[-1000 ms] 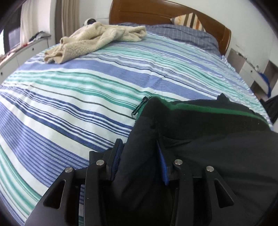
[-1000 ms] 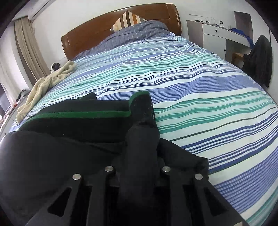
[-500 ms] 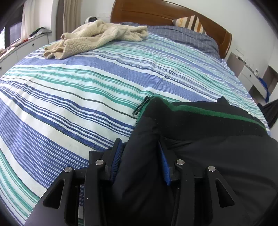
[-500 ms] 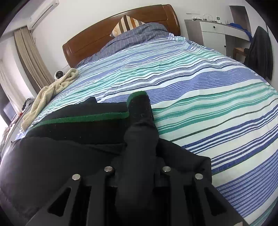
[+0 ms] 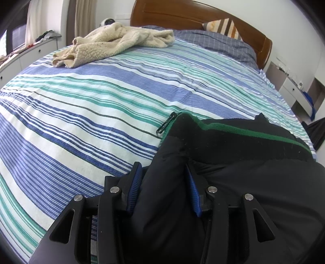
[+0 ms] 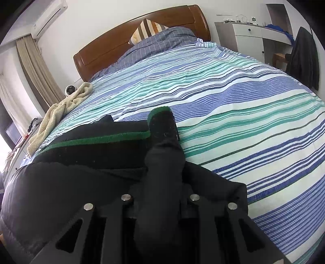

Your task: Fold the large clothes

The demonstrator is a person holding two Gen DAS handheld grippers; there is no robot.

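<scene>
- Two tools grip one black jacket (image 5: 233,162) on the striped bed (image 5: 81,121), each holding a front corner near the green-edged collar (image 5: 243,132).
- Left tool (image 5: 164,186): a thick fold of jacket fills the gap between its blue pads (image 5: 135,182). Its jaws have just been opening, yet the cloth still bulges against both pads, so I judge it clamped on the jacket, only loosely.
- At 11 o'clock of that tool the zip pull (image 5: 165,123) lies on the bedsheet, and the collar runs from 12 toward 2 o'clock.
- At 11 o'clock, well apart, a cream fleece (image 5: 113,46) lies bunched near the headboard (image 5: 193,16).
- Right tool (image 6: 160,182): jaws close together, pinching a narrow roll of jacket whose green-tipped collar end (image 6: 160,119) sticks out at 12 o'clock.
- From the right wrist view, the jacket body spreads from 9 to 7 o'clock of the tool; bare bed lies from 1 to 4 o'clock.
- Step in hand, as I judge it: the collar edge is being set down on the bed, early in the fold.
- Next move likely calls for both tools to let go cleanly without dragging the cloth, then take new holds on a side or sleeve.
</scene>
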